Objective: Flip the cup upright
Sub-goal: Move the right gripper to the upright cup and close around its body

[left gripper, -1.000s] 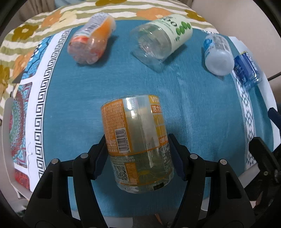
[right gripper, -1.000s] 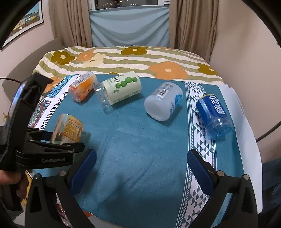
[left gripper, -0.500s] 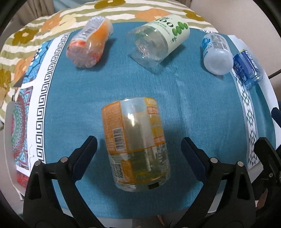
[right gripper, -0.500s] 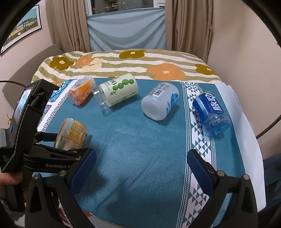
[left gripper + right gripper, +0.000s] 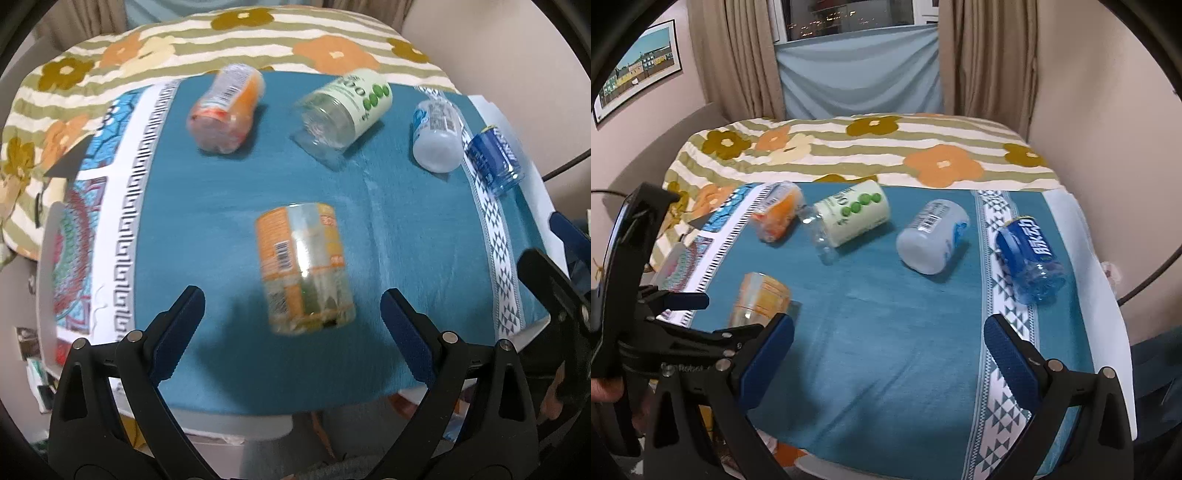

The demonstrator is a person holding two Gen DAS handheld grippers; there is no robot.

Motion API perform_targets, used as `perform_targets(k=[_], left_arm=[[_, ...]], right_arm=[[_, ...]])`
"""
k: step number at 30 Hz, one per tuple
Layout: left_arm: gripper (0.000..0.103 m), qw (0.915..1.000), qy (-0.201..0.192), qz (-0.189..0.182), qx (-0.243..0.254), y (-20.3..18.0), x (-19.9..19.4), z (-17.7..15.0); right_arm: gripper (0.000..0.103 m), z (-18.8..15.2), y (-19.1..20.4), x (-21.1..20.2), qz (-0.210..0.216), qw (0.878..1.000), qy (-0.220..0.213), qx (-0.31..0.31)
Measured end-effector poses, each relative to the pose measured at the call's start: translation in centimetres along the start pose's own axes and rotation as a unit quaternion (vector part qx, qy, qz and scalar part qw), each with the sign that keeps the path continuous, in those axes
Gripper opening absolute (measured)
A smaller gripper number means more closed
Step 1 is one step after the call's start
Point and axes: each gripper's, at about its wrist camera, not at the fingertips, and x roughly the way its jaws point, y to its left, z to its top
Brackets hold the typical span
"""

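Observation:
A clear cup with an orange and yellow label (image 5: 304, 266) stands on the teal cloth (image 5: 221, 192), free of any grip. My left gripper (image 5: 291, 332) is open, its jaws wide apart just in front of the cup. The cup also shows in the right wrist view (image 5: 759, 299), with the left gripper (image 5: 683, 314) beside it. My right gripper (image 5: 888, 354) is open and empty over the near middle of the cloth.
Several cups lie on their sides at the back: an orange one (image 5: 225, 110), a green-dotted one (image 5: 343, 110), a white one (image 5: 437, 136) and a blue one (image 5: 493, 160). A flowered striped cover (image 5: 871, 147) lies behind. The table edge is near the grippers.
My left gripper has let go of the orange-labelled cup, opened wide and drawn back from it. The cup stays standing. The right gripper has risen slightly.

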Motion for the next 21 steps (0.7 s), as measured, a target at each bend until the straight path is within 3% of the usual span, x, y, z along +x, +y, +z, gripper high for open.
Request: perform_targets(k=[4, 11, 16, 21], left_arm=[[0.101, 0.9998, -0.011, 0.004, -0.015, 2.0, -1.8, -0.8], [0.101, 0.9989, -0.008, 0.012, -0.043, 5.9, -2.7, -2.1], [0.101, 0.9983, -0.002, 0.009, -0.057, 8.3, -2.1, -3.3], [0.101, 0.9979, 0.012, -0.002, -0.064, 10.5, -0.9, -4.2]], right_arm=[[0.103, 1.9, 0.5, 0.6, 0.044, 0.998, 0.050, 0.013], [0.103, 4.5, 4.1, 3.5, 0.074, 0.987, 0.142, -0.022], [0.103, 5.6, 6.2, 7.8, 0.131, 0.964, 0.231, 0.006], [0.103, 5.5, 7.5, 12.8, 0.154, 0.937, 0.311, 0.051]])
